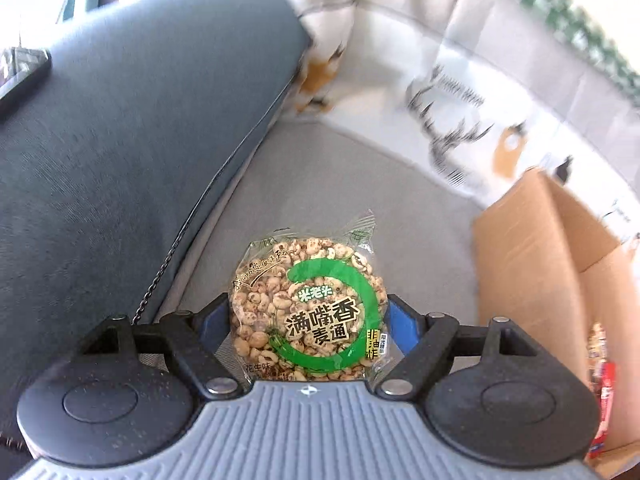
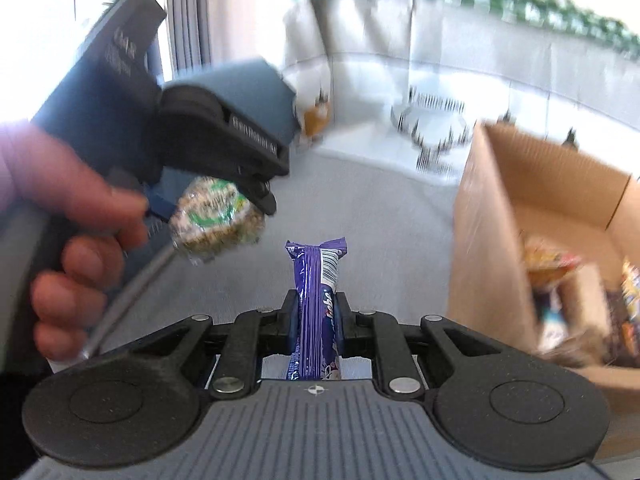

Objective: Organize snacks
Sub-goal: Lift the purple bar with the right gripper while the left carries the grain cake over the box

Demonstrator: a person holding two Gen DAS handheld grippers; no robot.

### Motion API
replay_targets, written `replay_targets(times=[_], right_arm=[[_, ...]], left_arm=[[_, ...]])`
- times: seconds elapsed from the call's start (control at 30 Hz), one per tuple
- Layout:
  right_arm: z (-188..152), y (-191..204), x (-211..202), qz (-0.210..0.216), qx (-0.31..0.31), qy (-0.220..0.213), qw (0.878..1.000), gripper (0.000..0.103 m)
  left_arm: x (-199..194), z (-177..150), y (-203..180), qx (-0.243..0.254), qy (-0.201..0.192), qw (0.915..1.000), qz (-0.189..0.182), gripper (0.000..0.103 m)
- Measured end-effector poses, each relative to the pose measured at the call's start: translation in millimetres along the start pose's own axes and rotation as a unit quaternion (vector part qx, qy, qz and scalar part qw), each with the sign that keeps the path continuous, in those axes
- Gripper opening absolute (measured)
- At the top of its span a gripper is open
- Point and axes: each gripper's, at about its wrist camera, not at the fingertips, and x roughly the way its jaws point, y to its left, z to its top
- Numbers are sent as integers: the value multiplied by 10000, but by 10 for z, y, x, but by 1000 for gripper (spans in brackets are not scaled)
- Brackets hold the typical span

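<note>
Setting: a grey upholstered seat surface [image 1: 352,184], bounded on one side by a dark blue-grey cushion [image 1: 132,152] and at the back by a pale fabric printed with deer and trees [image 1: 460,120]. A dark flat object [image 1: 24,76], possibly a phone, lies on the cushion at the left edge of the left wrist view.

Left: my left gripper [image 1: 308,320] is closed on a round puffed-grain cake [image 1: 308,312] in a clear wrapper with a green ring and Chinese lettering; its blue finger pads [image 1: 402,328] press the cake from both sides, and the cake is held above the seat. In the right wrist view the same gripper [image 2: 224,196] and cake [image 2: 218,220] appear blurred at upper left, with my left hand [image 2: 76,240] wrapped around the handle.

Right: my right gripper [image 2: 318,312] is clamped on a purple snack bar [image 2: 316,300], which stands on edge between the jaws, its barcode end pointing forward.

Container: an open cardboard box [image 2: 500,240] stands on the seat to the right of both grippers. It holds assorted packaged snacks [image 2: 560,272], too blurred to identify. In the left wrist view the box [image 1: 532,272] shows a red packet [image 1: 604,400] at its near edge.
</note>
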Motion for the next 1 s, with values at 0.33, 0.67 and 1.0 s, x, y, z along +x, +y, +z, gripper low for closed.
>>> replay_targets(times=[0.33, 0.67, 1.0], right_arm=[[142, -195, -692, -232, -420, -849, 9952, 18], [463, -807, -1189, -618, -437, -1432, 9868, 18], [510, -1903, -1221, -1631, 257, -1527, 9744, 17]], left_arm=[[-232, -91, -190, 287, -232, 9989, -304, 84], [-145, -73, -183, 95, -101, 9990, -421, 84], [-96, -79, -342, 120, -93, 9985, -534, 84]])
